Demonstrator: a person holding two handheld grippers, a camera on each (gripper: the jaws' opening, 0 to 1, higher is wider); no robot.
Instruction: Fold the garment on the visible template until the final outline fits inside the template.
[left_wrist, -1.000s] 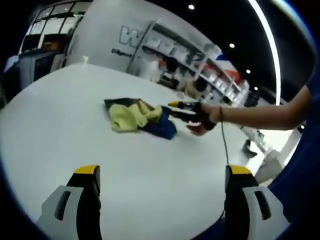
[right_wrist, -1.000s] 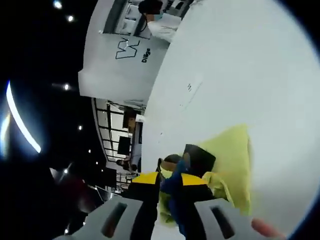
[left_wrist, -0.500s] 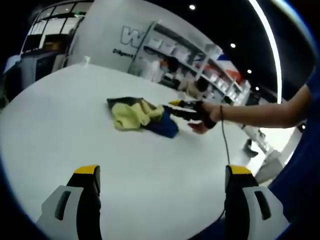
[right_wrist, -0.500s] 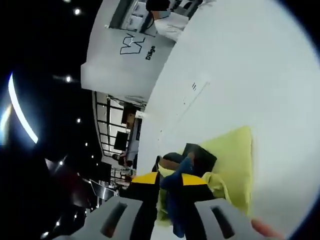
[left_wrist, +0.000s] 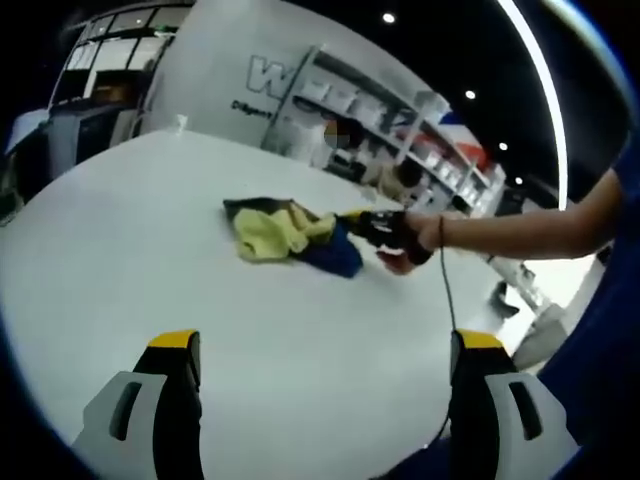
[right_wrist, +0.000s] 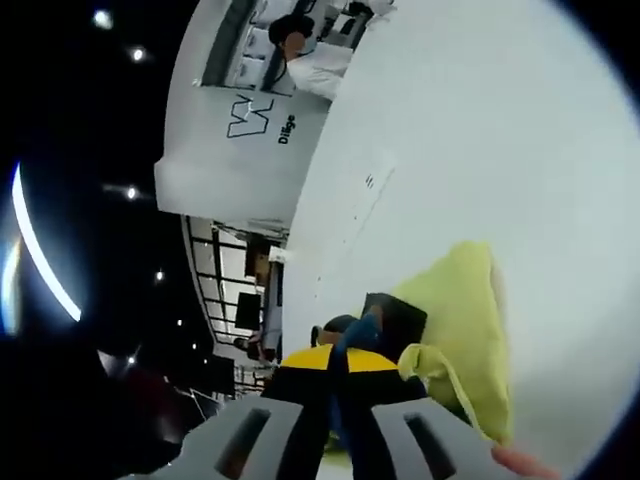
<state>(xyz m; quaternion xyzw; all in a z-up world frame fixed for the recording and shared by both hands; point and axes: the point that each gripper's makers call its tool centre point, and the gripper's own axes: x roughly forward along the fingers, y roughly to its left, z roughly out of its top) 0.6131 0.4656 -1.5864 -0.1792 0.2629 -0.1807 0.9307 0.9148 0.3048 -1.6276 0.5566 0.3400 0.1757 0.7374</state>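
R gripper (right_wrist: 335, 365) pinched tight on blue part of yellow/blue garment (left_wrist: 285, 232), bunched mid-table (left_wrist: 150, 260); L gripper (left_wrist: 318, 345) jaws wide, holds nothing. Pull fold flat w/o dragging the heap.

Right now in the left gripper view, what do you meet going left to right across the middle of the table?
Bare white table → garment's yellow part → its blue part → right gripper shut on the garment → hand holding it → forearm.
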